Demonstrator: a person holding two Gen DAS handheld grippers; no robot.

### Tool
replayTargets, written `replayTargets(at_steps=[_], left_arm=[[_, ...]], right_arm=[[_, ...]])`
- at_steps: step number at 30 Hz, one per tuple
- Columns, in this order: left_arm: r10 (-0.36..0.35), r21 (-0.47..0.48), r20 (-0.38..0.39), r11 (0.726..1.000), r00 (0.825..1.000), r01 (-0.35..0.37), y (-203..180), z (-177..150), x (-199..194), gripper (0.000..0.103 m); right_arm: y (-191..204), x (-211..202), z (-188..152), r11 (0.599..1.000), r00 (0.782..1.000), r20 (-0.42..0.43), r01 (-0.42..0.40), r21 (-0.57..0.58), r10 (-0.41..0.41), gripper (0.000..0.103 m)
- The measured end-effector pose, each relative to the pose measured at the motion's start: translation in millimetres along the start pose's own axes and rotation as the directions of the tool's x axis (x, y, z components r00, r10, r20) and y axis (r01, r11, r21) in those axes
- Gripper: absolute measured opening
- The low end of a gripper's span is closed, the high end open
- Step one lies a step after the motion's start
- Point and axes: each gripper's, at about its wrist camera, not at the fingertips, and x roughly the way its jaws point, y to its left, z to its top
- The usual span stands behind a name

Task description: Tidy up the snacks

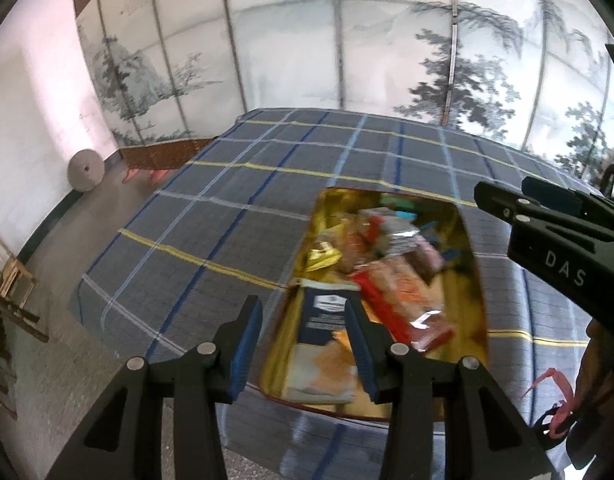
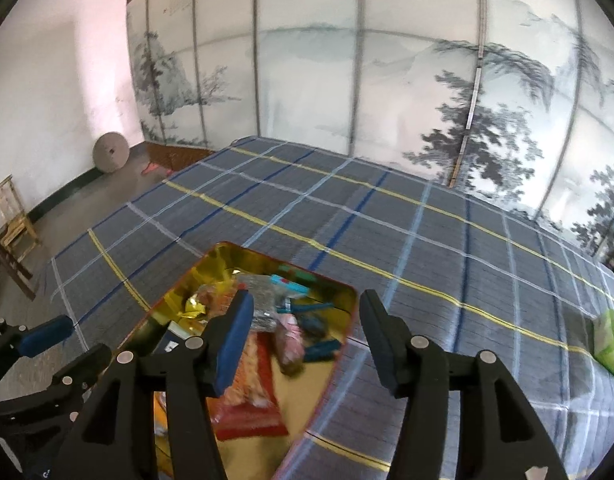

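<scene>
A: Where do we stand with the snacks?

B: Nearly all sit in the tin (image 1: 473,248) on the plaid cloth (image 1: 235,184). Inside we have a red packet (image 1: 391,300), a navy box (image 1: 327,316) at the near end, a yellow wrapper (image 1: 323,258) and teal pieces (image 2: 319,348) at the far side.

A: Anything outside the tin?

B: One green packet (image 2: 609,340), well apart to the tin's right on the cloth. That looks like what is left.

A: And our claws?

B: Our left gripper (image 1: 303,344) hangs over the tin's near end, fingers partly apart, nothing between the pads. Our right gripper (image 2: 307,336) stands over the tin's right rim, wider and empty too.

A: So we fetch the green one?

B: Likely, with the right.
</scene>
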Motion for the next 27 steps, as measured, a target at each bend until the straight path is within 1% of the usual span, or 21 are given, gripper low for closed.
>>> replayTargets(at_steps=[6, 10, 12, 15, 16, 17, 18, 20, 22, 23, 25, 27], left_arm=[[-0.019, 0.038, 0.017, 0.999, 1.0, 0.019, -29.4, -4.1, -19.3, 0.043], [-0.047, 0.028, 0.025, 0.999, 0.999, 0.046, -42.6, -9.1, -31.4, 0.043], [-0.051, 0.025, 0.031, 0.998, 0.998, 0.05, -46.2, -12.4, -36.9, 0.043], [-0.078, 0.03, 0.039, 0.997, 0.996, 0.077, -50.2, -17.7, -42.3, 0.043], [-0.065, 0.044, 0.042, 0.997, 0.997, 0.063, -51.2, -19.3, -43.6, 0.043], [-0.035, 0.063, 0.043, 0.997, 0.998, 0.033, -50.9, -20.7, -44.1, 0.043], [-0.025, 0.069, 0.041, 0.997, 0.999, 0.022, -47.9, -22.1, -43.9, 0.043], [-0.055, 0.057, 0.027, 0.997, 0.998, 0.053, -37.1, -23.9, -43.0, 0.043], [-0.012, 0.051, 0.014, 0.999, 1.0, 0.011, -24.1, -24.9, -38.4, 0.043], [-0.012, 0.047, 0.005, 0.999, 1.0, 0.011, -19.7, -24.8, -36.2, 0.043], [-0.03, 0.007, -0.037, 1.0, 0.999, 0.03, -7.9, -24.0, -27.7, 0.043], [-0.035, -0.038, -0.056, 0.999, 0.998, 0.033, 0.8, -21.8, -19.8, 0.043]], right_arm=[[-27.1, -27.7, -12.6, 0.998, 0.998, 0.021, 0.05, 0.044, -0.051, 0.055], [-43.1, -46.5, -24.3, 0.995, 0.997, 0.03, 0.068, 0.067, -0.07, 0.056], [-49.6, -54.2, -30.0, 0.994, 0.996, 0.032, 0.077, 0.073, -0.079, 0.057], [-60.5, -63.8, -40.0, 0.992, 0.995, 0.031, 0.092, 0.087, -0.095, 0.059], [-65.8, -66.3, -44.5, 0.991, 0.995, 0.029, 0.092, 0.096, -0.095, 0.06], [-73.0, -68.4, -51.4, 0.99, 0.994, 0.026, 0.1, 0.102, -0.103, 0.062], [-78.7, -69.0, -58.1, 0.988, 0.993, 0.019, 0.112, 0.107, -0.115, 0.063], [-102.4, -66.1, -75.6, 0.982, 0.99, -0.019, 0.138, 0.132, -0.136, 0.065], [-127.5, -59.9, -92.8, 0.971, 0.981, -0.061, 0.189, 0.144, -0.182, 0.065], [-143.6, -54.6, -103.2, 0.963, 0.972, -0.096, 0.226, 0.151, -0.213, 0.065], [-179.4, -43.9, -124.6, 0.944, 0.953, -0.169, 0.279, 0.177, -0.25, 0.065], [-216.1, -33.7, -143.0, 0.918, 0.924, -0.24, 0.346, 0.195, -0.298, 0.065]])
